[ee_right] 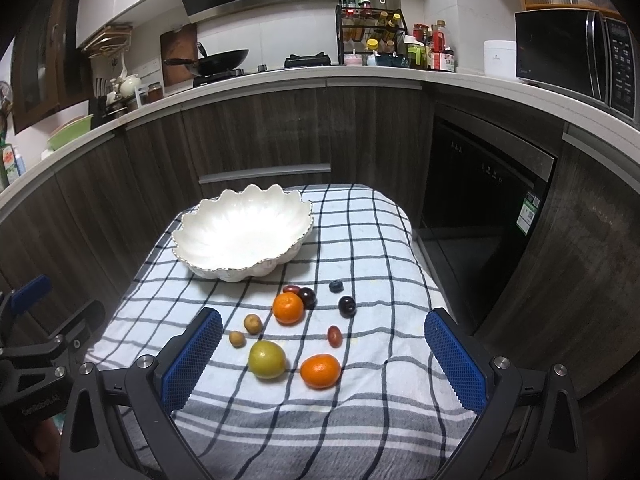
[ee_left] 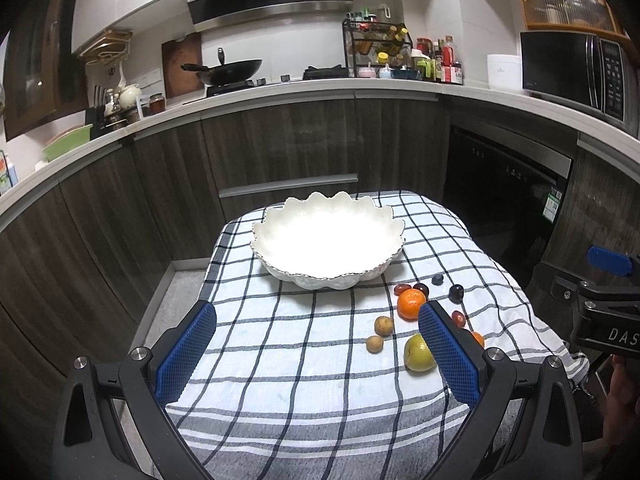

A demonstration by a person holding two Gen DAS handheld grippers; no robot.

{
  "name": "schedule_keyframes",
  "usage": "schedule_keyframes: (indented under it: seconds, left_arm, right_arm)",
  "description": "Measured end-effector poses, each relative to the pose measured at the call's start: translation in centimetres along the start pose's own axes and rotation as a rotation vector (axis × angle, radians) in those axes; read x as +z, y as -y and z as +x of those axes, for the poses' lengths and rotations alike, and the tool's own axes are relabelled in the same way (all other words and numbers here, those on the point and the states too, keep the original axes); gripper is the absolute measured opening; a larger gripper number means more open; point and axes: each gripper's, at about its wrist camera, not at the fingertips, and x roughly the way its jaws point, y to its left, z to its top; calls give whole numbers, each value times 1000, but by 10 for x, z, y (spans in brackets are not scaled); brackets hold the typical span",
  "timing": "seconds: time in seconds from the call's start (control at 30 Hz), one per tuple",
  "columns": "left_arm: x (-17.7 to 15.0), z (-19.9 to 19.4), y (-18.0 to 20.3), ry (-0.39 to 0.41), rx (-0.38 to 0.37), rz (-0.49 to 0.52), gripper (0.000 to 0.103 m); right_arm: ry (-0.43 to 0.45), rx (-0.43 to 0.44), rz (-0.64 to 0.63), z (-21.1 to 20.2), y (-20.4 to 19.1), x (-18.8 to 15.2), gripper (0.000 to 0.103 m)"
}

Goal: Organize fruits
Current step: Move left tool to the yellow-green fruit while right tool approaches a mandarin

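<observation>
fruits sit loose on the checked cloth [ee_right: 360, 240], all on the near right side of the white scalloped bowl [ee_right: 244, 232], which holds nothing yet. right gripper [ee_right: 324, 360] hangs above them with its blue fingers [ee_right: 192, 360] spread wide, nothing between them; closest in are a green apple-like fruit [ee_right: 267, 359] and a mandarin [ee_right: 320, 371], just apart. left gripper [ee_left: 316, 356] is spread too, empty, over bare cloth in front of the bowl. farther toward the bowl lie a second mandarin [ee_right: 288, 308], two small tan fruits [ee_right: 253, 323], dark plums [ee_right: 347, 305], reddish grape-like ones [ee_right: 334, 336] and a blueberry [ee_right: 336, 286]. judging by looks, everything here is light, round and ready to roll; the mandarins give a little, so pinch across the widest middle, gently. small dark ones may be slick and bruise easily.
</observation>
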Motion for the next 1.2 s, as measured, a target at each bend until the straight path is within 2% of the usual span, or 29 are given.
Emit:
schedule_keyframes:
  seconds: [0.53, 0.67, 1.0, 1.2]
  left_arm:
    - [3, 43, 30, -69, -112, 108, 103]
    - [1, 56, 38, -85, -142, 133, 98]
    - [-15, 80, 53, -138, -177, 190, 95]
    - [-26, 95, 62, -192, -208, 221, 94]
  right_arm:
    - [-72, 15, -28, 43, 13, -3, 102]
    - [-104, 20, -58, 55, 12, -6, 102]
    - [-188, 41, -74, 82, 13, -19, 91]
    - [-235, 45, -80, 95, 15, -31, 90]
